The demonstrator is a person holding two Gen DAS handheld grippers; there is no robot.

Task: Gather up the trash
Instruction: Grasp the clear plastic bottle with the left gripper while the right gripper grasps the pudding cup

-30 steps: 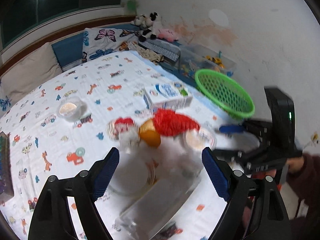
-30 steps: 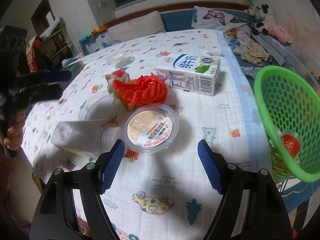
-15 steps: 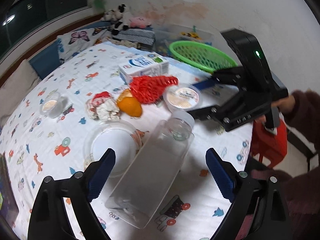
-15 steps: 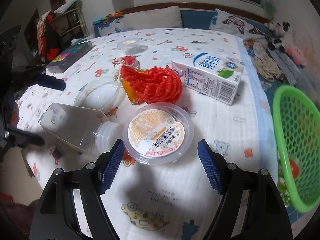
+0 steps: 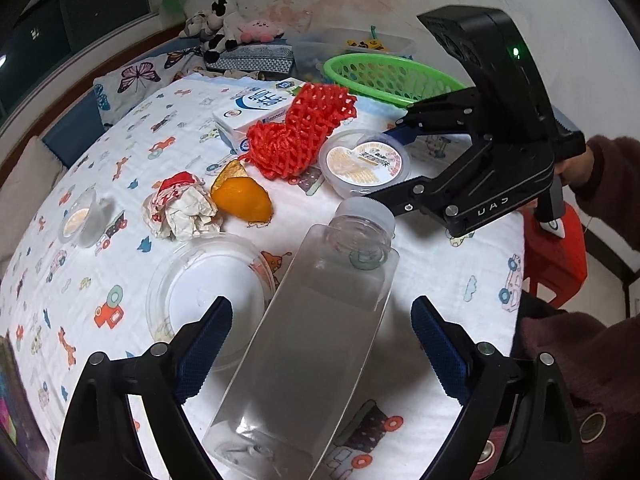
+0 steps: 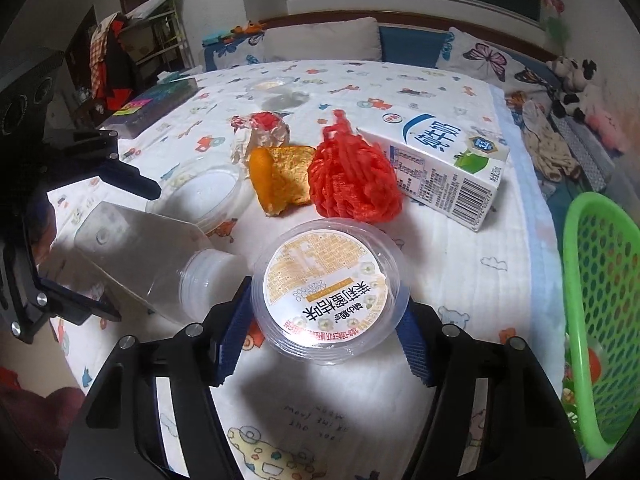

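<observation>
A clear square plastic bottle [image 5: 320, 320] lies on the cartoon-print sheet, cap pointing away. My left gripper [image 5: 320, 312] straddles its body, jaws closing, pads still apart from its sides. A lidded plastic cup [image 6: 324, 280] with a yellow label sits between the pads of my right gripper [image 6: 326, 304]. Its jaws are closing and both blue pads meet the cup's wall. In the left wrist view the right gripper [image 5: 384, 164] brackets the same cup [image 5: 364, 160]. A green basket [image 6: 600, 300] stands off the bed's right edge.
Past the cup lie a red foam net [image 5: 296, 136], an orange peel [image 5: 240, 196], a crumpled wrapper [image 5: 180, 208], a milk carton [image 5: 256, 108] and a clear shallow dish [image 5: 200, 292]. A small cup [image 5: 80, 220] sits far left. A red stool [image 5: 556, 256] stands beside the bed.
My left gripper has sunk and rolled, and the bottle now lies between its fingers. The right gripper's jaws have narrowed onto the lidded cup.
</observation>
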